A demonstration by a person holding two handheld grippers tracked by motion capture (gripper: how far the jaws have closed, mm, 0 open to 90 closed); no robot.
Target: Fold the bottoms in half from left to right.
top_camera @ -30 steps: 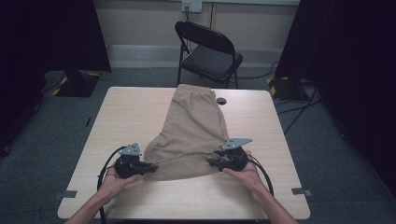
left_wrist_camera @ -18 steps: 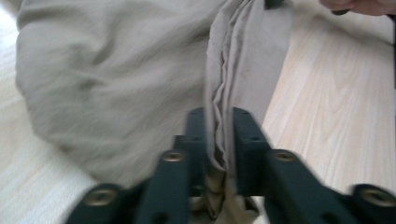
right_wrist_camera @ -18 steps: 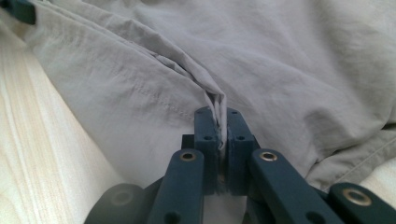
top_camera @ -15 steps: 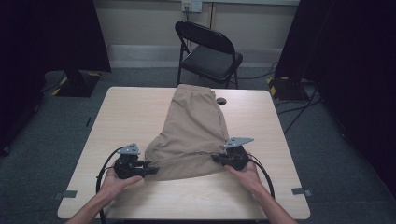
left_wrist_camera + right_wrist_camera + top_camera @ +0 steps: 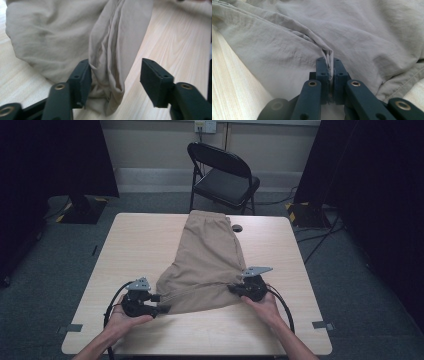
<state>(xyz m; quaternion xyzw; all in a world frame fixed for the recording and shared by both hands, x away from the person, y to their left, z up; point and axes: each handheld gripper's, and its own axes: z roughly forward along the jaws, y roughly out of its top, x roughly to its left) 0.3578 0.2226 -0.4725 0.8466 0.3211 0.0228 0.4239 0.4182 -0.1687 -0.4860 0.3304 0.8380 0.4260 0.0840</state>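
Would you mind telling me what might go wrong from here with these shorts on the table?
1. The left hand-held gripper has just been opening; the fabric fold between its jaws touches one pad unclamped, so that corner may slip free.
2. The right hand-held gripper pinches a thin ridge of the shorts; pulling could drag the shorts askew or bunch them.

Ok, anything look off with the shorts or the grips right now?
One thing: the left gripper has just been opening, and the shorts' hem hangs loose between its jaws. The right gripper is clamped on a fold. Nothing torn.
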